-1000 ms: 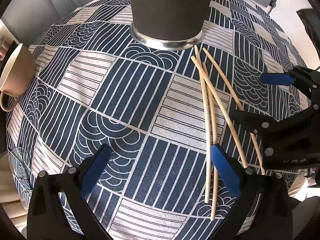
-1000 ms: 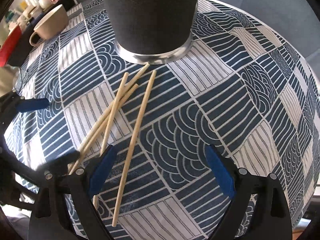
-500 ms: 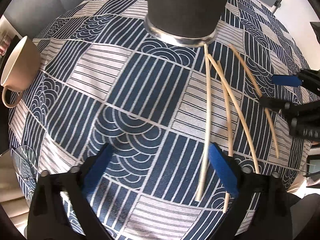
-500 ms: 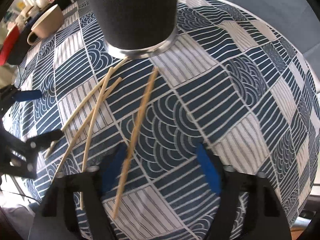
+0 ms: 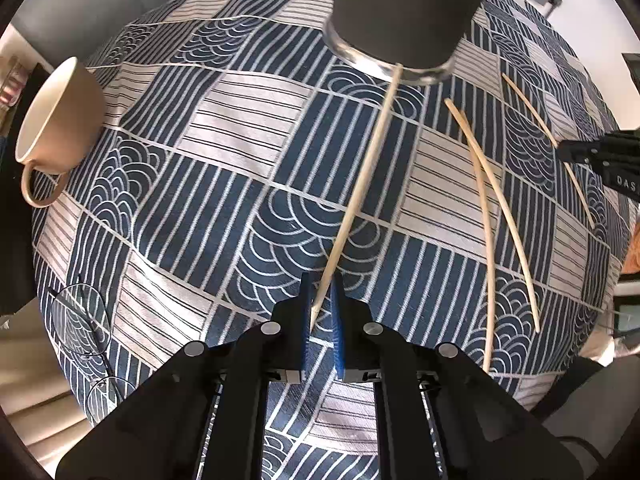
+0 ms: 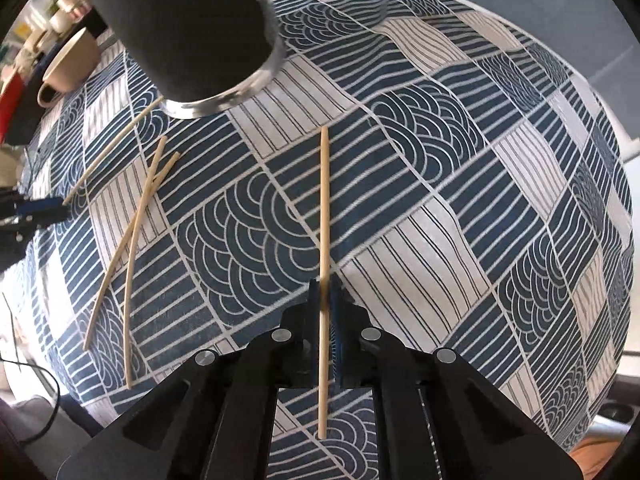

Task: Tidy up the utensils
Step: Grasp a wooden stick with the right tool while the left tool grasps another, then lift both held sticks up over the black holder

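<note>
My left gripper [image 5: 320, 300] is shut on the near end of a pale chopstick [image 5: 364, 184] whose far end reaches the base of the dark holder cup [image 5: 404, 12]. My right gripper [image 6: 325, 300] is shut on another chopstick [image 6: 324, 208], which points straight ahead over the cloth. Two crossed chopsticks [image 5: 492, 208] lie on the cloth to the right in the left wrist view; they also show in the right wrist view [image 6: 136, 224]. The holder cup [image 6: 188, 28] stands at the far left in the right wrist view.
A blue-and-white patterned cloth [image 5: 208, 128] covers the round table. A tan mug [image 5: 56, 120] stands at the left edge. Eyeglasses [image 5: 80, 320] lie at the near left edge. The mug also shows in the right wrist view [image 6: 68, 68].
Both grippers have shut, each on one chopstick. The left one's chopstick has swung away from the pile; the right one's has been drawn to the right, apart from the others.
</note>
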{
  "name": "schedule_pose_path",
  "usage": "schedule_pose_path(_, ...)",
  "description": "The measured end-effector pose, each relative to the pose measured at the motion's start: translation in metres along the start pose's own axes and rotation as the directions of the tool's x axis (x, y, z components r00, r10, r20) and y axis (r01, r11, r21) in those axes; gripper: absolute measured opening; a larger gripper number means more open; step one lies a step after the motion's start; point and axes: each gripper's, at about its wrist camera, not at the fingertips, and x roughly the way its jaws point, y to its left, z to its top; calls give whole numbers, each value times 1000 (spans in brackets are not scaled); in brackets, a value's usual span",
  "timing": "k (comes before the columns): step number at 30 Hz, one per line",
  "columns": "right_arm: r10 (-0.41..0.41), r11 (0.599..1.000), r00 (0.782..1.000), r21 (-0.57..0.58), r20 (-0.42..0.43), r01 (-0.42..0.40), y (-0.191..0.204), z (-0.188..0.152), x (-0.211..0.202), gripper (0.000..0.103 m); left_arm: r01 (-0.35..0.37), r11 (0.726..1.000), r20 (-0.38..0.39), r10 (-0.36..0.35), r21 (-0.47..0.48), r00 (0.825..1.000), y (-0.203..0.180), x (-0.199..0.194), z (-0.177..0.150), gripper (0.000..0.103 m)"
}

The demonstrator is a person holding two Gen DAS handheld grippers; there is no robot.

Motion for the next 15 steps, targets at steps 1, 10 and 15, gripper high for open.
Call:
schedule_pose_path(1,3,1000,1000,3,-1,-3,-3,-1,0,4,14,1000,-7,-14,-3,1000,0,0,1,8)
schedule_pose_path(10,88,993,996,81,-4,-87,-34,-15,-3,5,152,988,-95,-155,-36,983,-13,-1,-21,4)
schedule_pose_path(15,207,965,978,156,25,-209,-55,-22,-12,5,231,960,-79,-245,-155,966,-1,-14,-41,4)
